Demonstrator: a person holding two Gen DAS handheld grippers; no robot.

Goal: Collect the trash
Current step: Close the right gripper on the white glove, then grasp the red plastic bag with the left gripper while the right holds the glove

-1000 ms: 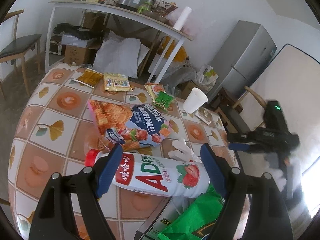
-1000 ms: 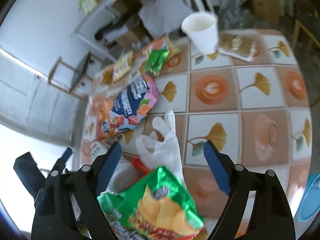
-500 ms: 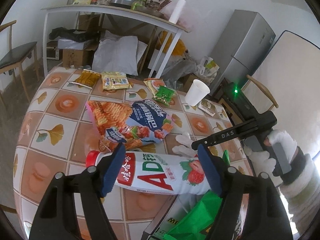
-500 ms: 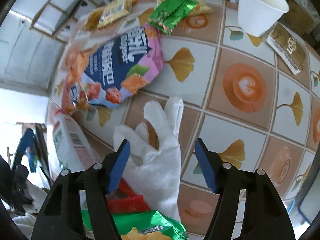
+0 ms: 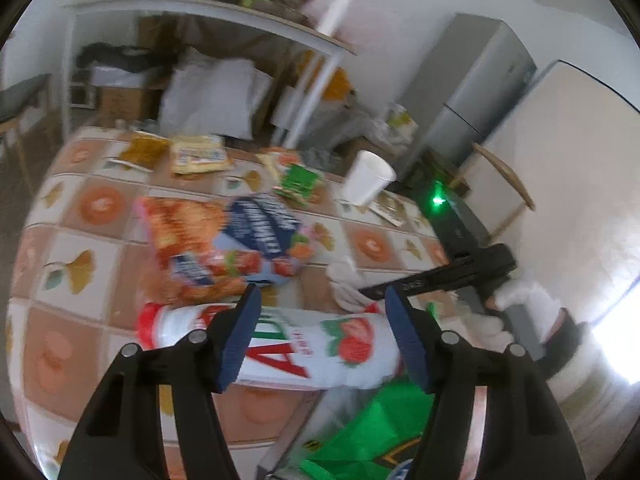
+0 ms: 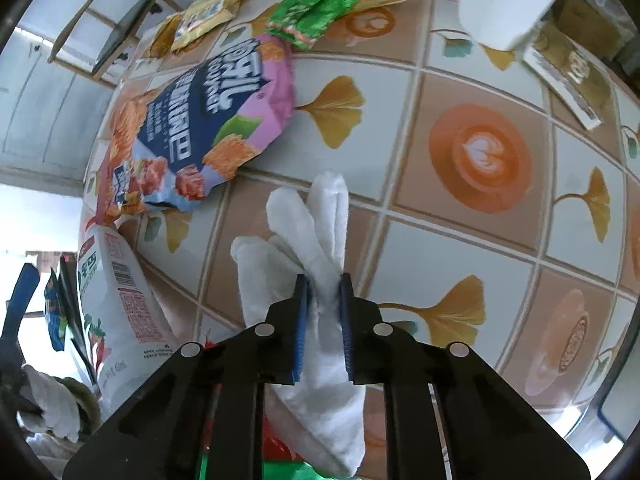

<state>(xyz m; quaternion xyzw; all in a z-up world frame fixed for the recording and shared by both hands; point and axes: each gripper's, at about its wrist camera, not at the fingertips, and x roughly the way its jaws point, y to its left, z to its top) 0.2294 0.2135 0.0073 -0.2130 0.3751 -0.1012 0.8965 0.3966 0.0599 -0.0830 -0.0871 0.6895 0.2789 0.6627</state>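
The right gripper (image 6: 323,296) is closing its jaws on the white glove (image 6: 316,280), having dropped closer to the table since a second ago; the glove's fingers, splayed before, are now bunching together ahead of the pads. The left gripper (image 5: 322,332) is narrowing its jaws around the white drink bottle (image 5: 320,350), its pads not yet pressing it.

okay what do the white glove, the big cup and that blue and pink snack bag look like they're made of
White glove: seems soft woven cotton, matte; it bunches limply where the closing right tool pinches it. Big cup: probably paper, matte white with a thin rolled rim, though plastic isn't ruled out. Snack bag: looks like glossy printed plastic film, creased, with a crimped edge.
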